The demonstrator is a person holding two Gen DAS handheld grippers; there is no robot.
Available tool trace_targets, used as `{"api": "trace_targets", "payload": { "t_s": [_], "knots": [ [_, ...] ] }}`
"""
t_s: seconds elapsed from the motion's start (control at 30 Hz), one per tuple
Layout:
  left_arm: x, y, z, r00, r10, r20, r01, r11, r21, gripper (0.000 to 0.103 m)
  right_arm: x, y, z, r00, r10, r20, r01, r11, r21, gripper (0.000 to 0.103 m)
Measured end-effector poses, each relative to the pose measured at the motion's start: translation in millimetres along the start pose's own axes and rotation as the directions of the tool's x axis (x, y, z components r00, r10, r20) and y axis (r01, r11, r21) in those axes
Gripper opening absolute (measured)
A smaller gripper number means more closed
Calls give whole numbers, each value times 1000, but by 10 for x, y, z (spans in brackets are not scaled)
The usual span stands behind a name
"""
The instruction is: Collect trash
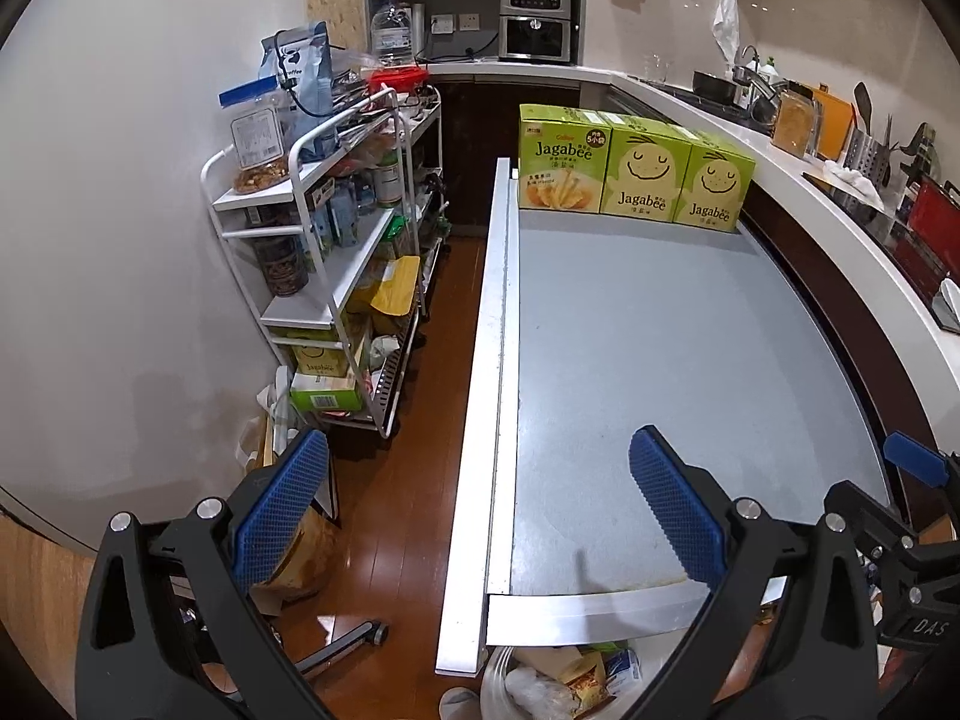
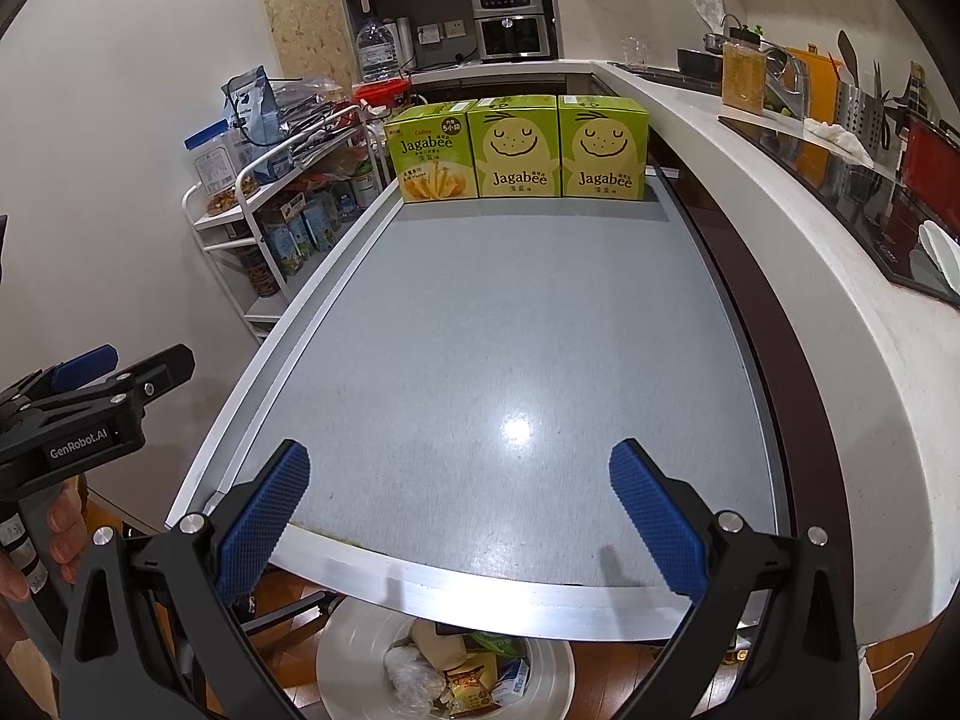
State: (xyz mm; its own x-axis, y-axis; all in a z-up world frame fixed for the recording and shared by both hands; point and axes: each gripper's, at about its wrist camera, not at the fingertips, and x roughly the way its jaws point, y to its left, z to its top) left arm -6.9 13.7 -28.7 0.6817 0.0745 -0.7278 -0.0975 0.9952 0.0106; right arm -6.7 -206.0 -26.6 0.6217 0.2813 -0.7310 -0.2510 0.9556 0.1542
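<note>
- The left hand-held gripper (image 1: 480, 516) hung with its blue pads spread wide and nothing between them, over the desk's near left edge.
- The right hand-held gripper (image 2: 459, 516) was likewise spread and empty, above the near edge of the desk (image 2: 510, 330).
- The trash (image 2: 444, 678) lay in a white bin (image 2: 354, 654) on the floor, just below the desk's near edge: a crumpled clear bag, wrappers and a small carton.
- The grey desk top showed no loose scraps; only three Jagabee boxes (image 2: 522, 147) stood upright in a row along its far edge.
- Judging by looks, the binned pieces were light, soft and crinkly; a pinch on a bunched fold would suit them.
- If the boxes were trash too, they seemed light, stiff cardboard, best taken across their narrow sides.
- By this view, collection appeared nearly finished.
</note>
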Motion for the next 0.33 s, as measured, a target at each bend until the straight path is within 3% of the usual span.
{"api": "trace_targets", "payload": {
  "t_s": [0.23, 0.33],
  "knots": [
    [8, 13, 15, 998, -57, -4, 57, 998, -14, 101, -44, -19, 59, 1000, 1, 7, -1, 1000, 4, 98],
    [-19, 23, 48, 1000, -29, -5, 29, 1000, -7, 101, -135, -50, 182, 1000, 0, 24, 0, 1000, 4, 98]
  ]
}}
